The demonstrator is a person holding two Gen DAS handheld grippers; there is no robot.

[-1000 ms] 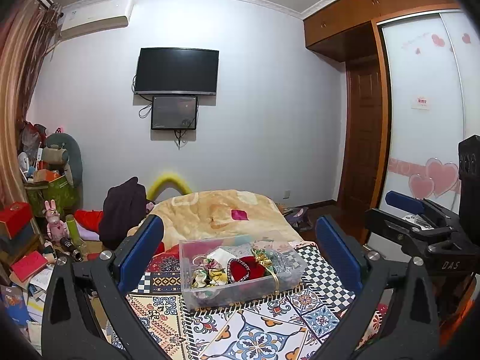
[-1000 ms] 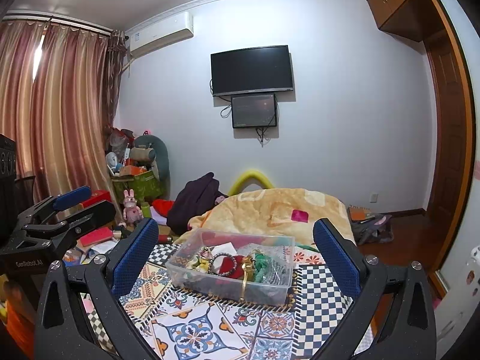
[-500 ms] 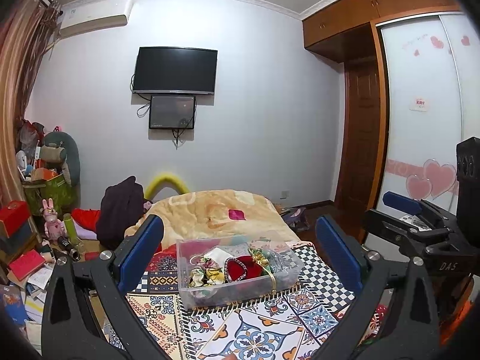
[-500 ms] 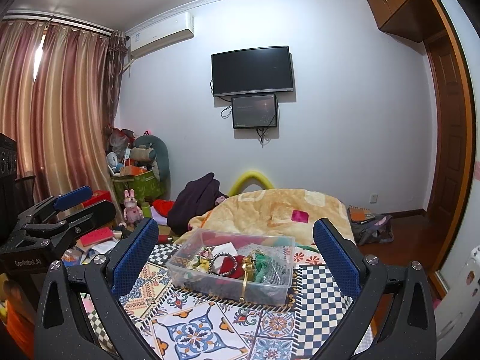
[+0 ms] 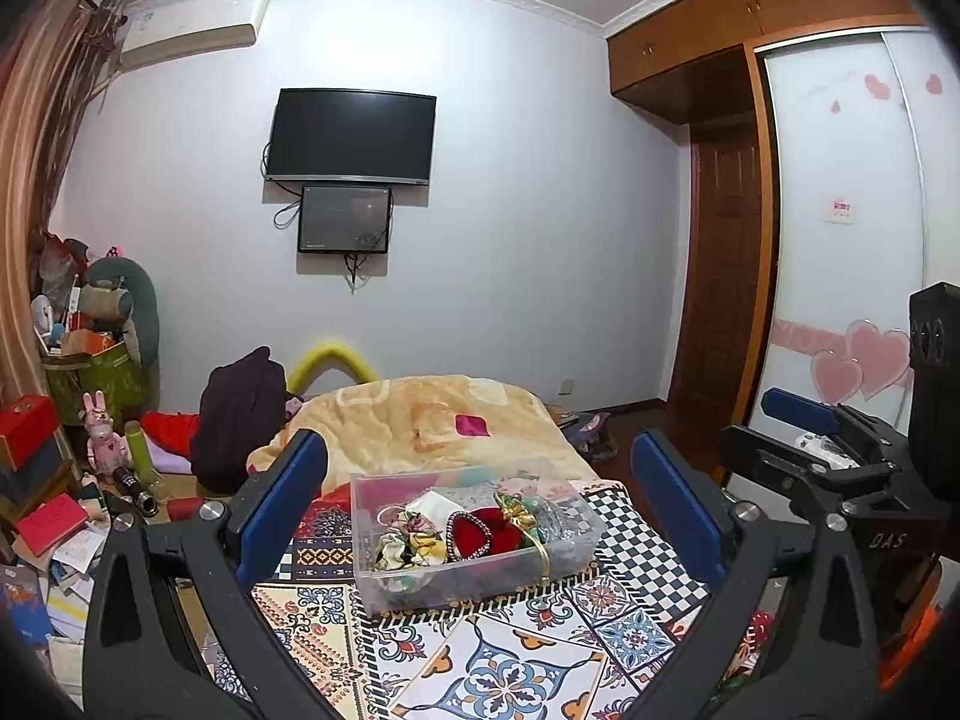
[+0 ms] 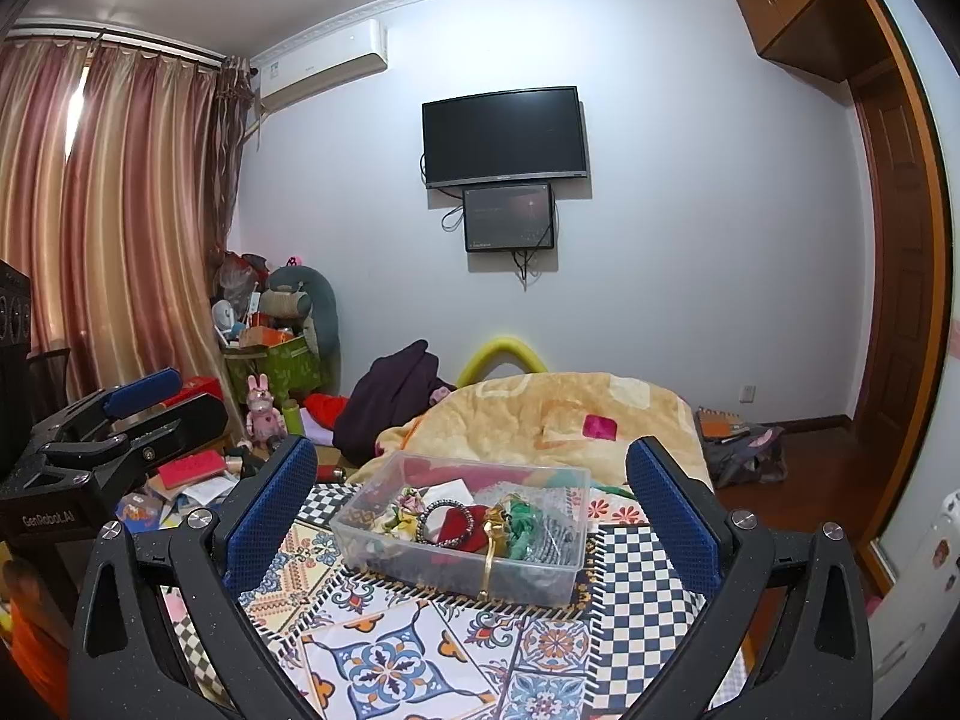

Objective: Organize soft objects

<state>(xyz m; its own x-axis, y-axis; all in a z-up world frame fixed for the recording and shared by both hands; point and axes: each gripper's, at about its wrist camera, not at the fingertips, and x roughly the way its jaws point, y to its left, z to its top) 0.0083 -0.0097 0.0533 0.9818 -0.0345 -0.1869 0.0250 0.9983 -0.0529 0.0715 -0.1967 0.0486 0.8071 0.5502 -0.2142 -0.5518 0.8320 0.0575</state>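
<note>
A clear plastic box [image 5: 468,534] sits on a patterned cloth and holds several soft things: floral scrunchies [image 5: 408,546], a red heart-shaped piece [image 5: 474,534], a gold ribbon and green fabric. It also shows in the right wrist view [image 6: 462,528]. My left gripper [image 5: 480,492] is open and empty, held just short of the box. My right gripper [image 6: 474,504] is open and empty, also facing the box. Each gripper shows at the edge of the other's view: the right gripper [image 5: 798,420] and the left gripper [image 6: 126,414].
The patterned cloth [image 6: 384,660] covers the surface under the box. A yellow blanket [image 5: 432,414] lies behind it, with a dark garment [image 5: 240,408] to its left. Toys, books and boxes [image 5: 66,450] clutter the left. A wardrobe [image 5: 840,240] stands on the right.
The left wrist view has shifted slightly to the right and up. The right gripper and the box have not moved.
</note>
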